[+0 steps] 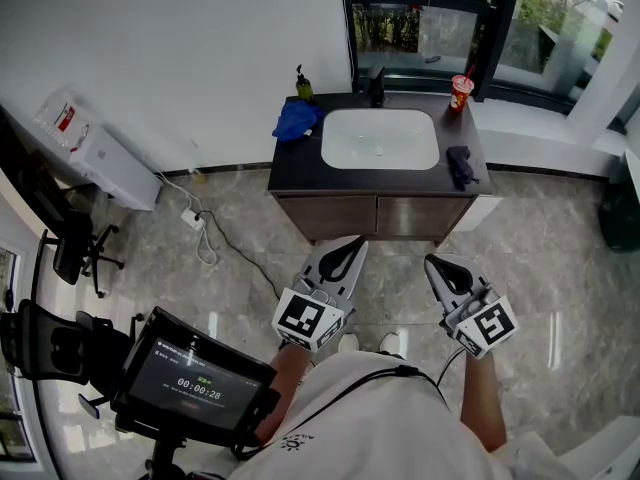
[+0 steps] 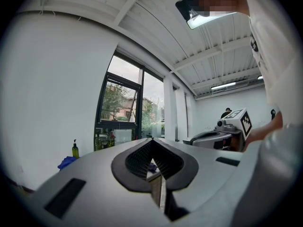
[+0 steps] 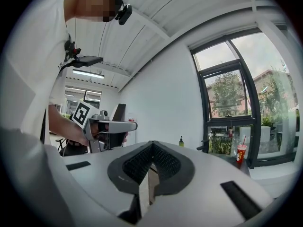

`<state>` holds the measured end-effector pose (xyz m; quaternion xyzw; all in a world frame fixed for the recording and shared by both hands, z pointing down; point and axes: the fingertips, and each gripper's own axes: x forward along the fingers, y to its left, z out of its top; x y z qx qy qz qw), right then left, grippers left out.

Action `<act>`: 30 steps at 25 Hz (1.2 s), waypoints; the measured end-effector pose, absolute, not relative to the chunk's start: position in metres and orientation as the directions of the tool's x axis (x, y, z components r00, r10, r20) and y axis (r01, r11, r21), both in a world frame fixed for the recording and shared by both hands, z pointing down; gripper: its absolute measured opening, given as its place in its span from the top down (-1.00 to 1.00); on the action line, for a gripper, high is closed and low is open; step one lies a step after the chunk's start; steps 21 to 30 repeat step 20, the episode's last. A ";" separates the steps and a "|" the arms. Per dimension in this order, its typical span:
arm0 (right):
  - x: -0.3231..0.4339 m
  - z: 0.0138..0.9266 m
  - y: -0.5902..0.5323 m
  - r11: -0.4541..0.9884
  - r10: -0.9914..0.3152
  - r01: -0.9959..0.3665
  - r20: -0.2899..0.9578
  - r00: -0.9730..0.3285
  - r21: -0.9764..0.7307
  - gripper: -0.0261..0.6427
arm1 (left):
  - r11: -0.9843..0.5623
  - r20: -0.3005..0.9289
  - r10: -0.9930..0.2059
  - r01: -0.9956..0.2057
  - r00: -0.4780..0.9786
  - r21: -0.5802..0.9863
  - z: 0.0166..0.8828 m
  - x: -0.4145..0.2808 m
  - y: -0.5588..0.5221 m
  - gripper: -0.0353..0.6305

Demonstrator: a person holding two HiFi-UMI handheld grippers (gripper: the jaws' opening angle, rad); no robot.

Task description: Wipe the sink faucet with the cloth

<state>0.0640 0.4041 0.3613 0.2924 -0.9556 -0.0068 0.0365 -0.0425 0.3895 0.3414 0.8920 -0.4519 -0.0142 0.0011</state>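
Dark vanity counter at the far side of the floor, with a white sink basin set in it. Left gripper and right gripper, near, well apart from the counter, each with jaws together and empty. Blue cloth left of the basin; dark cloth right of it. Black faucet at the basin's far edge. Red cup, far right; soap bottle, far left.
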 end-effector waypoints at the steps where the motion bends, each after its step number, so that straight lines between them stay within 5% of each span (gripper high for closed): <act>1: 0.064 0.361 0.404 0.829 -0.560 -0.559 0.065 -0.826 0.034 0.92 | -0.590 -0.024 -0.807 -0.807 0.590 0.015 0.342 -0.043 0.389 0.89; 30: 0.062 0.363 0.402 0.833 -0.552 -0.552 0.066 -0.831 0.031 0.92 | -0.591 -0.017 -0.806 -0.806 0.591 0.008 0.343 -0.044 0.389 0.89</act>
